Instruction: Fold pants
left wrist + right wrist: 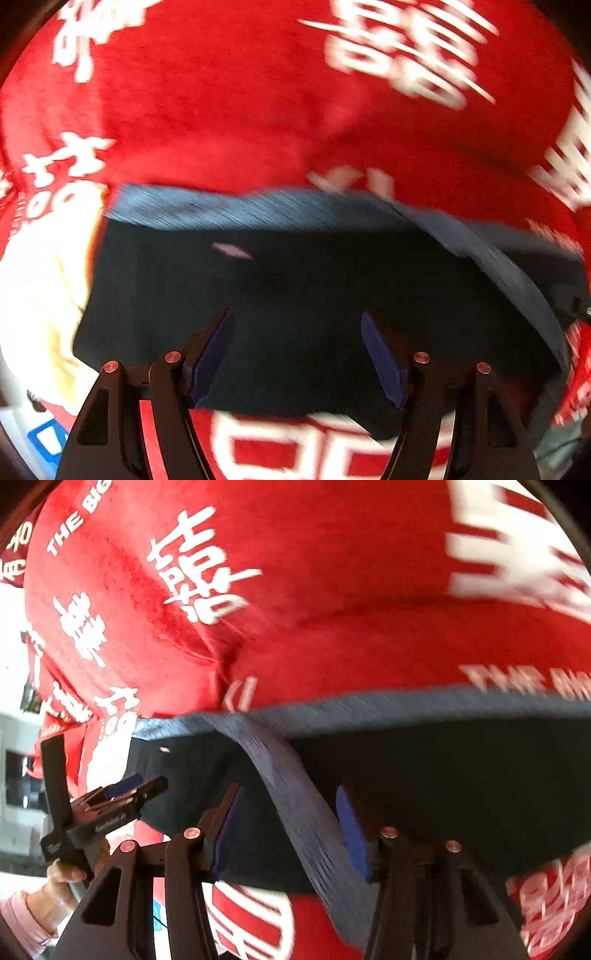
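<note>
Red cloth [229,122] printed with white lettering covers the whole surface under the work, bunched into soft ridges toward the far side. On it lie the dark pants [295,295], already doubled into a compact block with a lighter blue band along the far edge. From the right wrist view a loose blue strip [295,794] of the garment runs diagonally from that far band toward the camera, passing between the jaws of the right gripper [288,830], which stand apart and press on nothing. The left gripper [297,354] hangs over the near half of the pants, jaws released and gripping nothing; it also shows at the left of the right view, held in a hand [61,890] with a pink sleeve. The fold looks well along, both tools let go. The next move likely calls for tucking the loose strip or taking a fresh edge to fold again.
</note>
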`<state>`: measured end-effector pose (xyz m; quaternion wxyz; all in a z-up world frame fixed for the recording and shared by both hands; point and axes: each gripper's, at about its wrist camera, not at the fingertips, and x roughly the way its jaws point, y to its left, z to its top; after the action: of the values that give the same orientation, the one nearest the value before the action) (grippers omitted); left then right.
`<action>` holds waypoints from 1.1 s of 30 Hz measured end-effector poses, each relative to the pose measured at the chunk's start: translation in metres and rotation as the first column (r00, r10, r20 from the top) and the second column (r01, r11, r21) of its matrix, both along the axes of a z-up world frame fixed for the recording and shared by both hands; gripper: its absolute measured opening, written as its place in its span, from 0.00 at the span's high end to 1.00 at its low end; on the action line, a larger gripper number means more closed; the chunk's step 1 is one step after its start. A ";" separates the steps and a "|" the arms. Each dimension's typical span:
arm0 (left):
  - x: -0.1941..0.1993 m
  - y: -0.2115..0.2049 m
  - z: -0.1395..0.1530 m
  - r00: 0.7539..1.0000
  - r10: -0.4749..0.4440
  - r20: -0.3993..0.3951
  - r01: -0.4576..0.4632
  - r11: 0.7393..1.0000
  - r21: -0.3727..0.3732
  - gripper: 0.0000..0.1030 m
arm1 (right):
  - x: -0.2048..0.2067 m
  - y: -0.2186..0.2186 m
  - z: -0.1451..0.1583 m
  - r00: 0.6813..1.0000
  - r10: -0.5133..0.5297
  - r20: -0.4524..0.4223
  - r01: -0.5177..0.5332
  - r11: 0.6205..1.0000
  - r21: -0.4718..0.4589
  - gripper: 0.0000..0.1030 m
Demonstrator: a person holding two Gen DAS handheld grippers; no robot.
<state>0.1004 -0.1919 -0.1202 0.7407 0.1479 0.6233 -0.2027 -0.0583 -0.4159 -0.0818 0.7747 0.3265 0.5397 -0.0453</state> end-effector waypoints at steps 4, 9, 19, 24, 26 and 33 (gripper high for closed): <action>-0.050 -0.028 -0.001 0.988 -0.138 -0.066 0.136 0.990 -0.035 0.30 | -0.072 0.002 -0.002 0.990 -0.137 -0.043 0.137 0.991 -0.011 0.46; -0.104 -0.064 -0.005 0.949 -0.290 -0.124 0.279 0.955 -0.096 0.30 | -0.165 0.002 -0.001 0.945 -0.319 -0.070 0.319 0.948 -0.009 0.46; -0.180 -0.115 0.011 0.865 -0.476 -0.159 0.442 0.872 -0.209 0.30 | -0.304 0.048 -0.032 0.812 -0.558 -0.170 0.565 0.825 -0.010 0.46; -0.197 -0.135 -0.001 0.828 -0.530 -0.184 0.489 0.842 -0.227 0.30 | -0.334 0.060 -0.053 0.787 -0.585 -0.199 0.597 0.802 0.002 0.46; -0.204 -0.138 -0.007 0.820 -0.538 -0.196 0.497 0.838 -0.224 0.30 | -0.345 0.063 -0.061 0.774 -0.599 -0.205 0.616 0.788 0.022 0.46; -0.220 -0.156 -0.029 0.824 -0.516 -0.233 0.478 0.855 -0.202 0.30 | -0.361 0.061 -0.084 0.786 -0.603 -0.139 0.619 0.770 0.155 0.46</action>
<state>-0.1195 -0.3481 -0.1487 0.5748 0.2253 0.6459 -0.4491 -0.4191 -0.3550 -0.1660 0.6601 0.5551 0.4370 -0.2554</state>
